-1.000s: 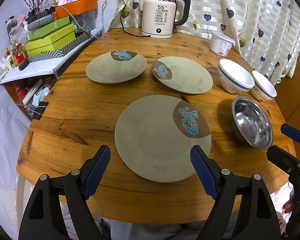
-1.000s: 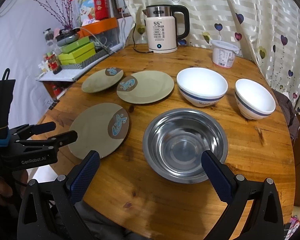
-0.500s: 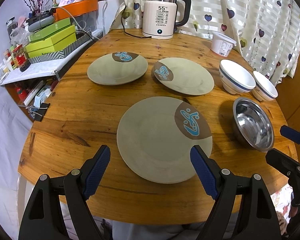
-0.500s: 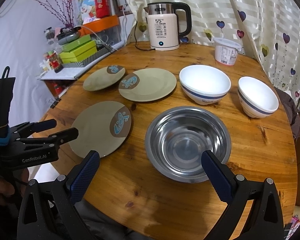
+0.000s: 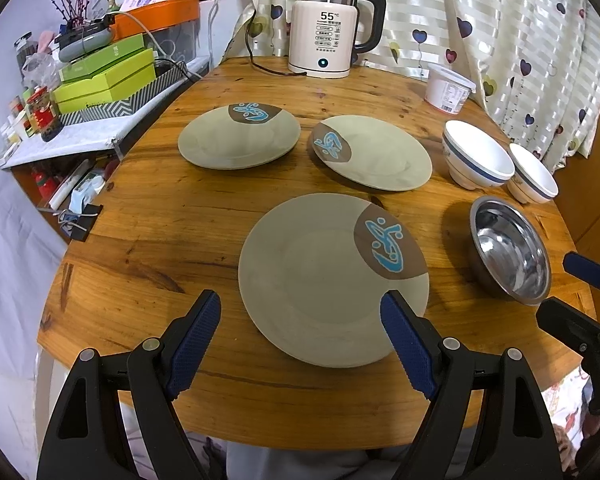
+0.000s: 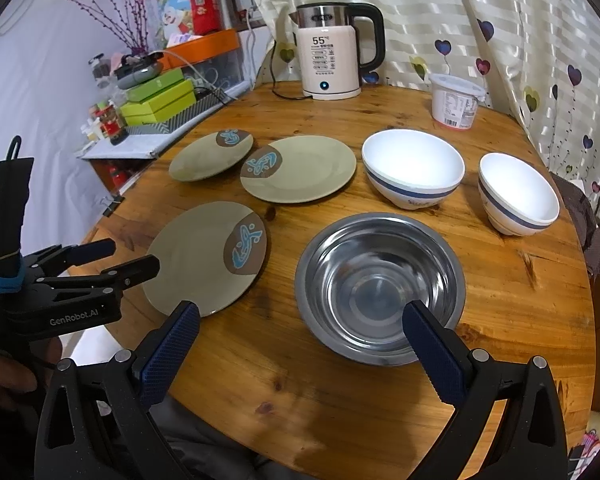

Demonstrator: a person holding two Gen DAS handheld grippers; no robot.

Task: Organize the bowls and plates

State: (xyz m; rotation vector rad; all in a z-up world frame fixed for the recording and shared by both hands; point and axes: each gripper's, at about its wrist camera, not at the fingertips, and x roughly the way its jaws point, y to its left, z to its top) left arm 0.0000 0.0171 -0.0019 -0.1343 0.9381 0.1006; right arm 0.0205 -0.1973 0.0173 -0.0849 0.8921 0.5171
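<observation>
While both grippers, left gripper (image 5: pixel 300 320) and right gripper (image 6: pixel 300 336), are hovering spread, the plate (image 5: pixel 332 280) at 12 o'clock is risking sliding if clipped.

A: The counter (image 6: pixel 380 400) looks like varnished wood, and the steel bowl (image 6: pixel 380 288) is polished metal.

B: The plates (image 5: pixel 320 280) look matt and smooth, the white bowls (image 6: pixel 412 168) glossy, and the hand-held gripper pads (image 6: pixel 168 356) are ribbed.
</observation>
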